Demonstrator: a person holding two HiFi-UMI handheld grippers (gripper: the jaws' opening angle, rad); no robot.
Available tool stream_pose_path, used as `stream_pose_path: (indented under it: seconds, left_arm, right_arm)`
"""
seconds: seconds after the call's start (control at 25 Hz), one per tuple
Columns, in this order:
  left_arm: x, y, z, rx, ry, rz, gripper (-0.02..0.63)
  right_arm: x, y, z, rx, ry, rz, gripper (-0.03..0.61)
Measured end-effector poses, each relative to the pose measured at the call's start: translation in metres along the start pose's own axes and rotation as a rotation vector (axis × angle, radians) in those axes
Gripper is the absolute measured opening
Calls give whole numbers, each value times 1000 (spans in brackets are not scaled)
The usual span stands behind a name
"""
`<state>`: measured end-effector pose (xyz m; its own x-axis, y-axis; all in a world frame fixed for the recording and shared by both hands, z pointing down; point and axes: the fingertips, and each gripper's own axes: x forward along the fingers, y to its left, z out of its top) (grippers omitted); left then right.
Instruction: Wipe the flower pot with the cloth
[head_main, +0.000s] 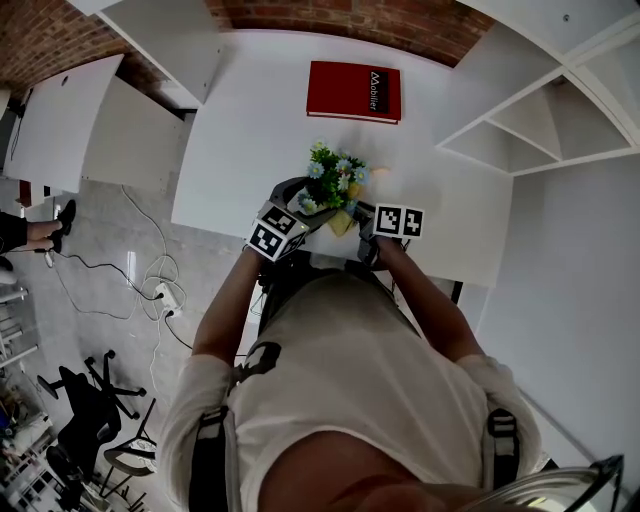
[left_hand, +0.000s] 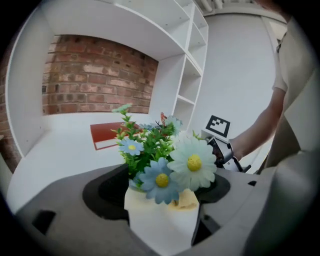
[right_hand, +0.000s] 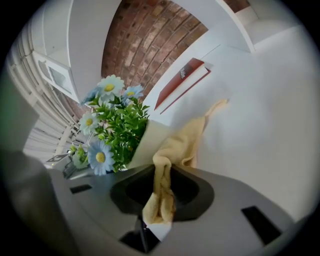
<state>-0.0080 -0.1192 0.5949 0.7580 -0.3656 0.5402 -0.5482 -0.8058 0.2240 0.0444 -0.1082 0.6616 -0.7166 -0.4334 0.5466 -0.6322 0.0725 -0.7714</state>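
Observation:
A white flower pot (left_hand: 160, 222) full of blue and white artificial daisies (left_hand: 172, 165) sits between the jaws of my left gripper (left_hand: 161, 231), which is shut on it and holds it over the near table edge. My right gripper (right_hand: 159, 212) is shut on a bunched yellow cloth (right_hand: 172, 150). The cloth lies against the pot's side (right_hand: 150, 142), and a bit of it shows at the pot's rim (left_hand: 188, 200). In the head view both grippers meet under the flowers (head_main: 333, 180), left gripper (head_main: 300, 218) and right gripper (head_main: 366, 228), with the cloth (head_main: 343, 222) between them.
A red book (head_main: 353, 91) lies flat at the back of the white table (head_main: 240, 130). White shelving (head_main: 540, 120) stands to the right and a brick wall behind. Cables and a chair are on the floor to the left.

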Motion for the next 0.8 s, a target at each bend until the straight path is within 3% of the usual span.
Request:
stream_pose_path:
  seconds: [0.12, 0.28, 0.44, 0.8]
  left_arm:
    - [-8, 13, -1, -41, 13, -18, 368]
    - [2, 14, -13, -9, 73, -48, 368]
    - [8, 12, -10, -21, 54, -33, 368]
    - [-1, -11, -19, -55, 47, -9, 368]
  right_arm:
    - [-6, -1, 5, -1, -1, -1, 92]
    - [-16, 22, 28, 3, -76, 59, 93]
    - [-22, 44, 45, -19, -110, 110, 92]
    - [-16, 19, 19, 26, -93, 75, 92]
